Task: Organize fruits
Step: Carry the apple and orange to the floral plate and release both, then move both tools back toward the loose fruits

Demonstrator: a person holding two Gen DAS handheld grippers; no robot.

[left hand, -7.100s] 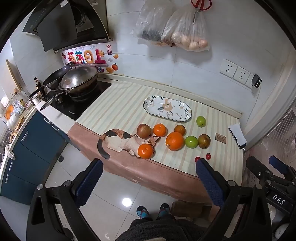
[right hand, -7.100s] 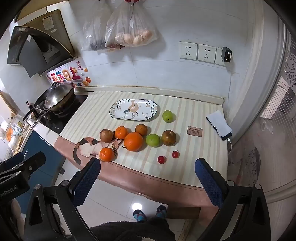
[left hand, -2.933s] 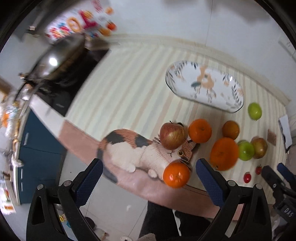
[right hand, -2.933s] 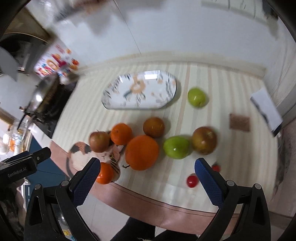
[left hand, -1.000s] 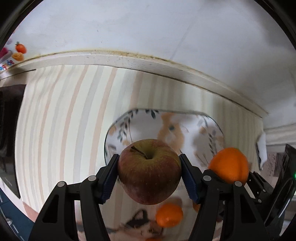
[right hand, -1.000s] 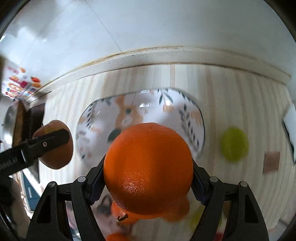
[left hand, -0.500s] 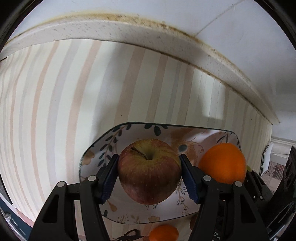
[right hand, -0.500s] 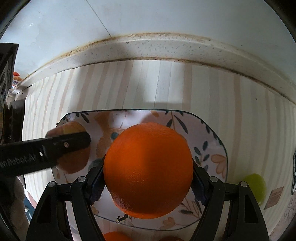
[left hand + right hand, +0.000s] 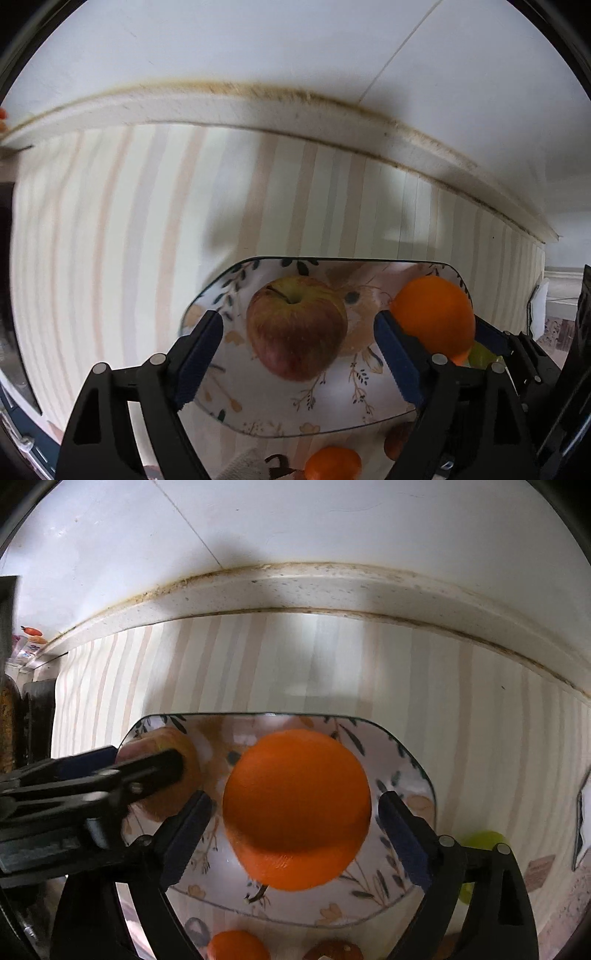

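Orange [image 9: 295, 812] and apple [image 9: 297, 326] sit on the plate [image 9: 258, 413], so both your hand-held grippers, left [image 9: 299, 354] and right [image 9: 295, 834], are opening, pads clear, letting go.

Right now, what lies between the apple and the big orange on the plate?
In the left wrist view, bare plate and the left gripper's opening blue finger lie between the apple and the big orange.

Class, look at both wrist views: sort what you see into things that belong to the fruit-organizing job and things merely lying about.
Belongs to the job:
- apple on the patterned plate, between the left gripper's opening jaws
- large orange on the plate, between the right gripper's opening jaws
- small orange, green fruit, waiting on the counter

Lying about:
- striped mat
- brown card
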